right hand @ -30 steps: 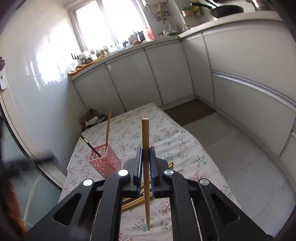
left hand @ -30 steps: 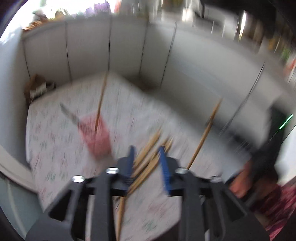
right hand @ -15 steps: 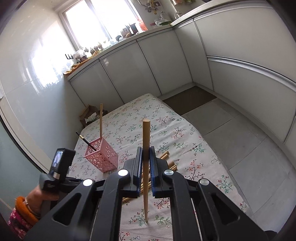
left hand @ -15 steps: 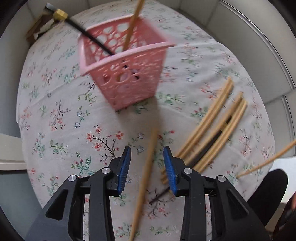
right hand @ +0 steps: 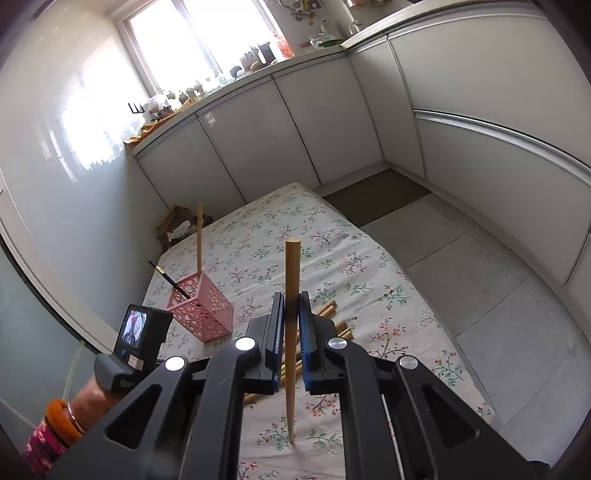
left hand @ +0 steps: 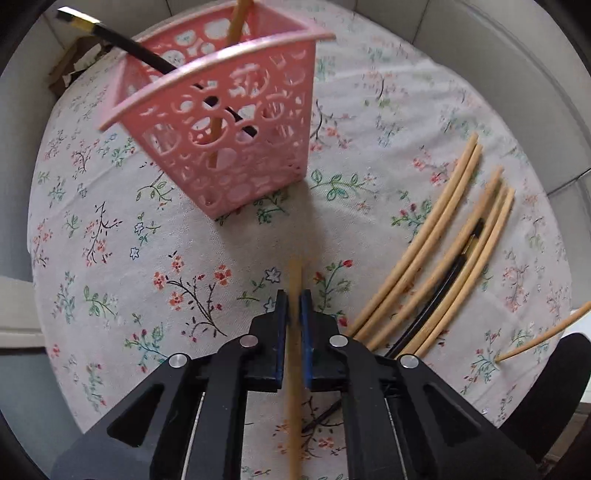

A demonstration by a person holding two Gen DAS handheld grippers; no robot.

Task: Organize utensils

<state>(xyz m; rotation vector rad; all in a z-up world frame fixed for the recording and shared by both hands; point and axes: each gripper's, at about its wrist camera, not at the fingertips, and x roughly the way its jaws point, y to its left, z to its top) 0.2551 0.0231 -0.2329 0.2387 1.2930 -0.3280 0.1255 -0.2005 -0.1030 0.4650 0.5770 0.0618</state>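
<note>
On the left, a pink basket (left hand: 225, 122) is being seen close and large in the left wrist view, nearer than half a second ago, with a black chopstick (left hand: 110, 40) and a wooden chopstick (left hand: 236, 22) already standing in it. It is resting on the floral-clothed desk (left hand: 110, 258).

Just below it, the left claw (left hand: 294, 306) is now being held clenched on a single wooden chopstick (left hand: 295, 350). Half a second ago its blue pads were being held apart with this stick lying loose between them; now the stick is being pinched, its tip pointing toward the basket. From this, the pick-up is being judged as done, and the carry to the basket is being judged as the step in hand.

Further right, the remaining pile of chopsticks (left hand: 443, 251) is lying on the cloth, wooden ones with one black stick among them, well apart from the basket. Several are therefore being left for later.

At the far right, the right claw (right hand: 291, 325) is being kept clenched on another wooden chopstick (right hand: 291, 280), held upright above the desk, much as it was a second ago. Its lower tip is appearing to hang near the cloth; whether contact is being made cannot be told.
</note>
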